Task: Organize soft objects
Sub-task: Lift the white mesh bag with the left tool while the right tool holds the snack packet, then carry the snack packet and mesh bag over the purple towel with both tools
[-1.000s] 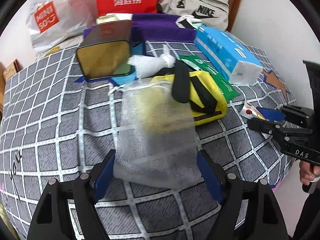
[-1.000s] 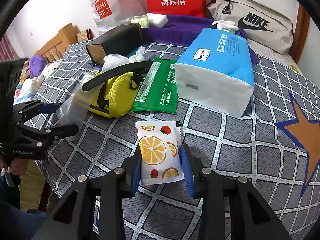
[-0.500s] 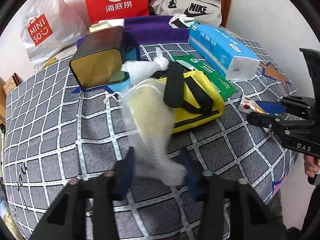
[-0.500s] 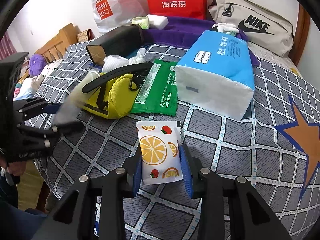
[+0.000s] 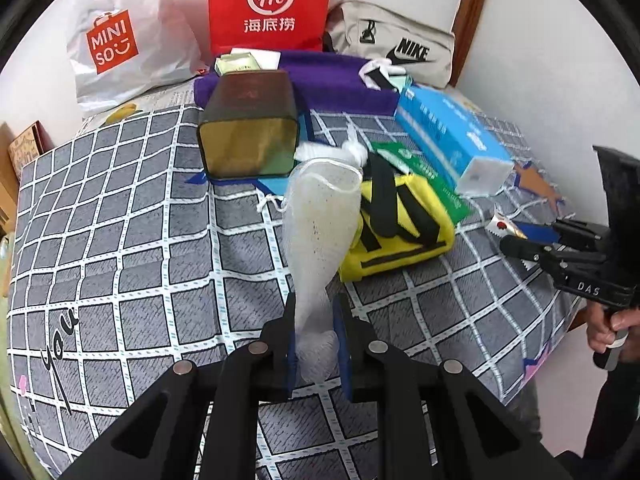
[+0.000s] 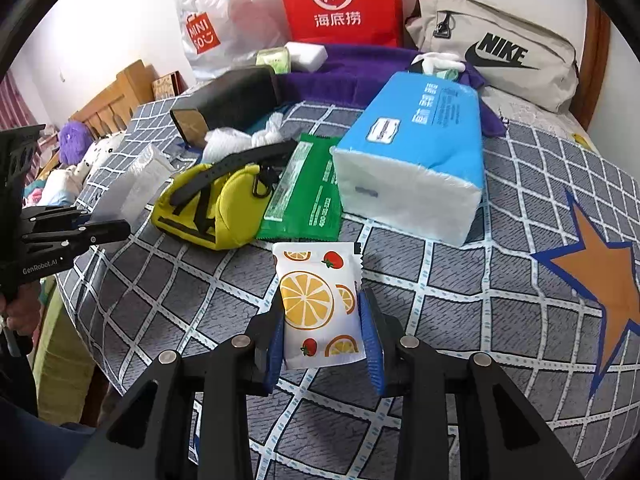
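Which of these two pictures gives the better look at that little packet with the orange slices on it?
The right wrist view: the fruit-print packet fills the middle, held between the right gripper's pads. The left wrist view shows only a sliver of it at that gripper's tips.

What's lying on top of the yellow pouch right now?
A black strap lies across the yellow pouch. In the left wrist view, the held white mesh bag covers the pouch's near-left edge; what the pouch contains cannot be seen.
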`<state>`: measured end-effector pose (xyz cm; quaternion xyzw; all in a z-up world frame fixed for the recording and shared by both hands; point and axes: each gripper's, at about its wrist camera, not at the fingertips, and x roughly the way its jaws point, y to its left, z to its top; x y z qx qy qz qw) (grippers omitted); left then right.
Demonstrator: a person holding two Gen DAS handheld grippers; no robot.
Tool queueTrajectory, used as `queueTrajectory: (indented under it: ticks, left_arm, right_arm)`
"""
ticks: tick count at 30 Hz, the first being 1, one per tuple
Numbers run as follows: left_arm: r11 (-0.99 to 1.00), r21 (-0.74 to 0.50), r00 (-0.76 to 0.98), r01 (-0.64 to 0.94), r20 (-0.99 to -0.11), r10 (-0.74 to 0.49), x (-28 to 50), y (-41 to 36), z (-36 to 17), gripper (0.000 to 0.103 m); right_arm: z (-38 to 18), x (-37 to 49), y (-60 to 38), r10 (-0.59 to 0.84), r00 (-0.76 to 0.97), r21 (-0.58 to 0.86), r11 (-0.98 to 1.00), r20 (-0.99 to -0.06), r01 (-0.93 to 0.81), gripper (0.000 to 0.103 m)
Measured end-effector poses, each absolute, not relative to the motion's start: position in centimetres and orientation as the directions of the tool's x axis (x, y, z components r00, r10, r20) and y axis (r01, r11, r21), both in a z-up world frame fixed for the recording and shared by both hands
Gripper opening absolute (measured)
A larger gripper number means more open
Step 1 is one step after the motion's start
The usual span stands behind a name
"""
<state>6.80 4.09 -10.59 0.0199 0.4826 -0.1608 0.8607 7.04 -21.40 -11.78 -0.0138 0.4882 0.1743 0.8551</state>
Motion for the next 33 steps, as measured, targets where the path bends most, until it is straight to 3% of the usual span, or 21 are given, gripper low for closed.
queueTrajectory:
  ticks: [33]
  left_arm:
    - [0.947,-0.137,0.567,0.291,-0.772,-0.286,11.1,3.8,-5.6,0.008]
  right_arm:
    - [-6.1,9.8,-21.5,0.3,0.546,0.113,0.93,-0.782,-0.348,0.034]
